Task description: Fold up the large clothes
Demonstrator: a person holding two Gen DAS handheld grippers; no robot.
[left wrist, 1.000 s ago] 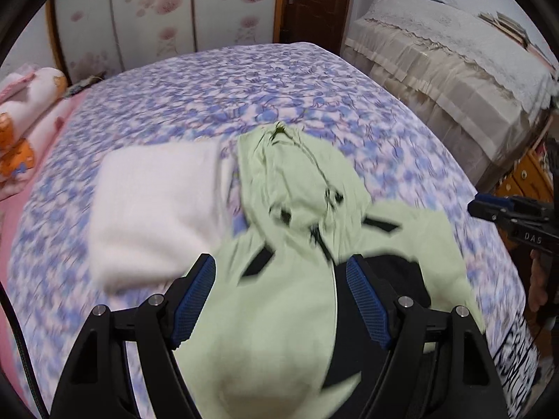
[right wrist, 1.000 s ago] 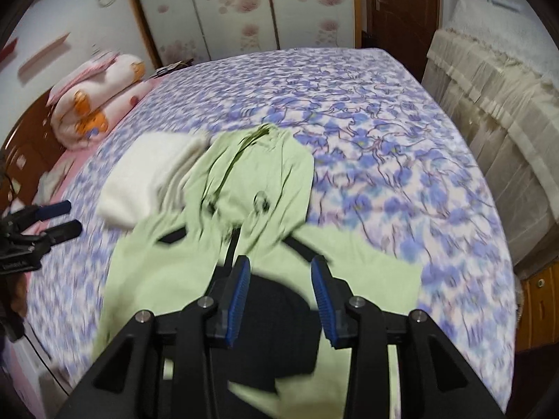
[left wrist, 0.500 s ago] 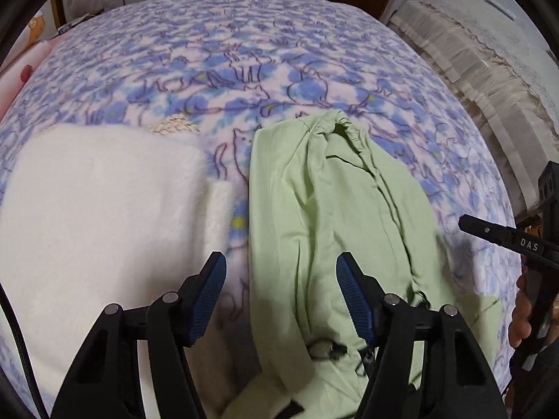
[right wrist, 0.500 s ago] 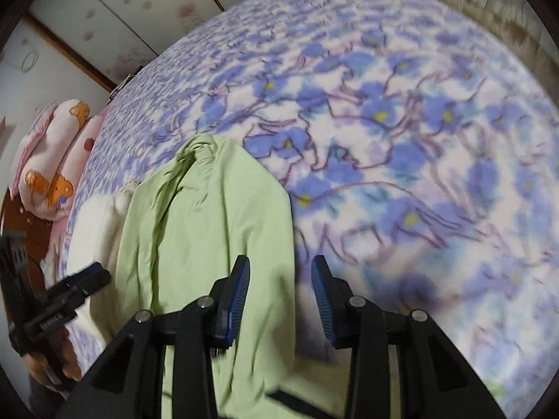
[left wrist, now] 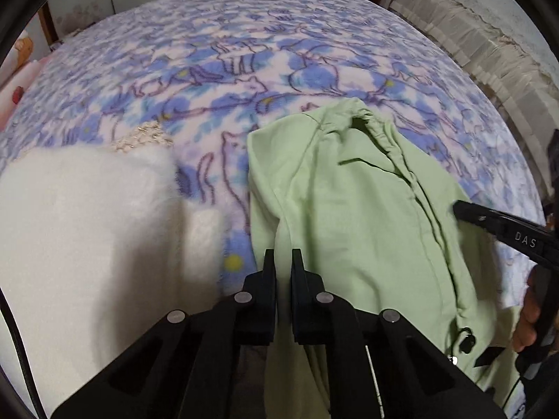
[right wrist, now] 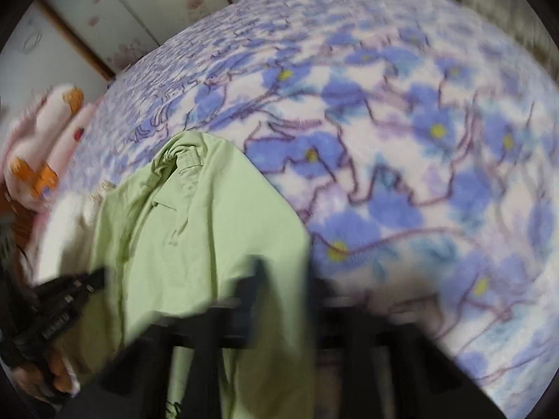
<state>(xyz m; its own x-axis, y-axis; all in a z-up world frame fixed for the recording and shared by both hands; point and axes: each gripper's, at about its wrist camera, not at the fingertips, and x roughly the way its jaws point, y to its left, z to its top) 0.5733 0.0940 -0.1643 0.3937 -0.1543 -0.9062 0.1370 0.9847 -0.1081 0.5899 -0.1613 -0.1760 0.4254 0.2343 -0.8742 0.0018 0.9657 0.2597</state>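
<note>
Two hand-held grippers over a bed, both angled steeply down toward a light green jacket (left wrist: 349, 209) that lies spread on a blanket (left wrist: 279, 52) printed with blue flowers. In the left wrist view, the left gripper (left wrist: 283, 262) has its jaws drawn almost together; they have just been closing, and a ridge of the jacket's left edge rises between them, so that the fingers (left wrist: 269, 279) are clenched on the green cloth. The rest of the jacket fans out ahead and to the right of these fingers, its hood opening at the far end. To the left of the fingers, apart from the jacket across a strip of bare blanket, lies a folded white fleece (left wrist: 87, 227). The right gripper (left wrist: 461, 211) enters from the right edge of this view, its dark tip resting over the jacket's right side, with part of the holding hand (left wrist: 527, 314) visible below it. In the right wrist view, which is blurred by motion, the right gripper's own jaws have likewise just closed, with the jacket's right edge bunched and lifted at them; the pads themselves cannot be made out. There the left gripper (right wrist: 94, 277) appears at the lower left, held by a hand (right wrist: 45, 373). A pink cushion (right wrist: 42, 146) lies beyond.
</note>
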